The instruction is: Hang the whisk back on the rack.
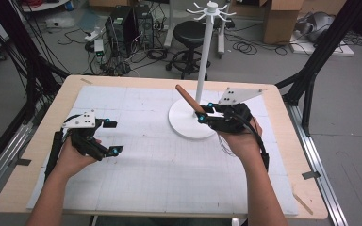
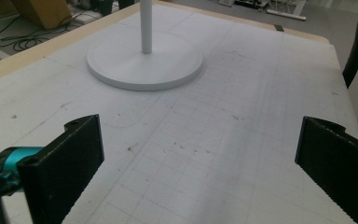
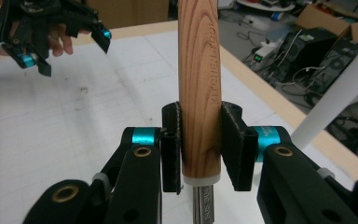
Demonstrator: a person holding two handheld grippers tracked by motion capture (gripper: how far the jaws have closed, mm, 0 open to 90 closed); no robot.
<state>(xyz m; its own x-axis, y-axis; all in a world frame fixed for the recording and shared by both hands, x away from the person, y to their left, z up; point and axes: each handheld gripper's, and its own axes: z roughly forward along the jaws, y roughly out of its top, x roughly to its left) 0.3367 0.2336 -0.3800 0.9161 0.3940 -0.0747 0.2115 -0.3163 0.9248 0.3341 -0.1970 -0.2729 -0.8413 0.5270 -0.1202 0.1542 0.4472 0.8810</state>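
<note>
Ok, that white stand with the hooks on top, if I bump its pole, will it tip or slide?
Probably more slide than tip: the stand sits on a wide, flat round base, which should resist toppling. Still, the pole is tall and thin with hooks at the very top, so a knock up high likely rocks it. The base looks smooth, as does the mat, so a low push may skid it.

Grey floor (image 1: 9,89) behind the table (image 1: 42,136) — littered with loose cables (image 1: 75,35). Two computer towers (image 1: 128,24) stand there, a black stool (image 1: 189,33) beside them, cardboard boxes (image 1: 283,19) further right.
</note>
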